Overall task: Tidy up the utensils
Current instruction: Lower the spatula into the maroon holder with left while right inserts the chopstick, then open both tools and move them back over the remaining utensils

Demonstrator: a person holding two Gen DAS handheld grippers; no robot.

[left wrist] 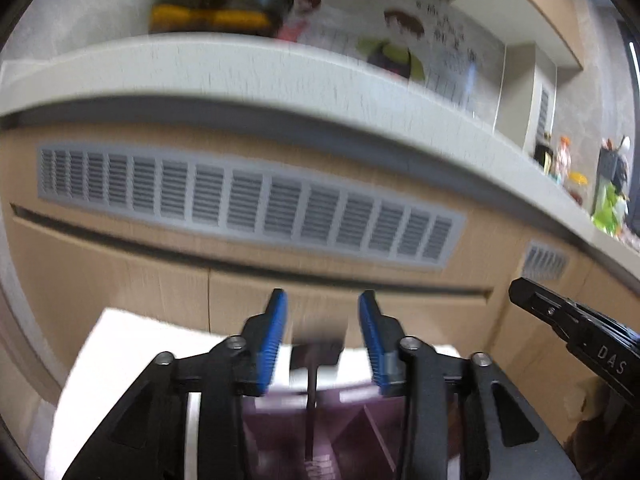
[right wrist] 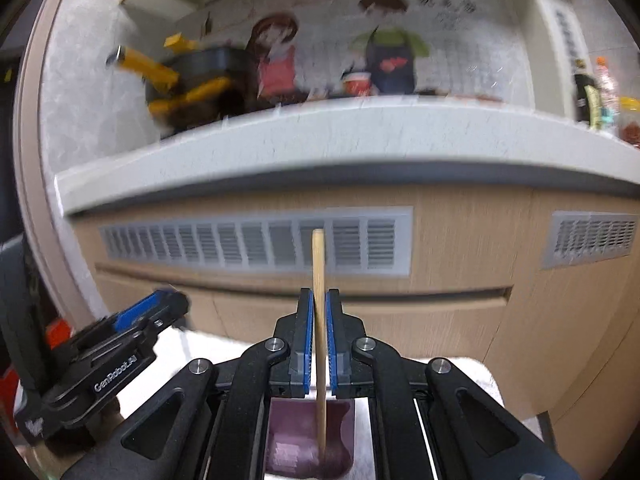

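Observation:
My right gripper (right wrist: 319, 312) is shut on a light wooden chopstick (right wrist: 319, 264) that stands upright between its blue pads; the stick's lower end reaches down over a purple utensil holder (right wrist: 296, 440). My left gripper (left wrist: 322, 312) is open and empty, above the same purple divided holder (left wrist: 360, 432), where a dark utensil (left wrist: 316, 360) stands. The left gripper also shows at the left of the right wrist view (right wrist: 152, 312), and the right gripper at the right of the left wrist view (left wrist: 560, 320).
A white cloth-covered surface (left wrist: 120, 352) lies under the holder. Ahead are wooden cabinet fronts with a grey vent grille (right wrist: 256, 244) and a pale countertop (right wrist: 360, 136) carrying a dark pot with yellow handles (right wrist: 192, 80) and bottles (right wrist: 588, 92).

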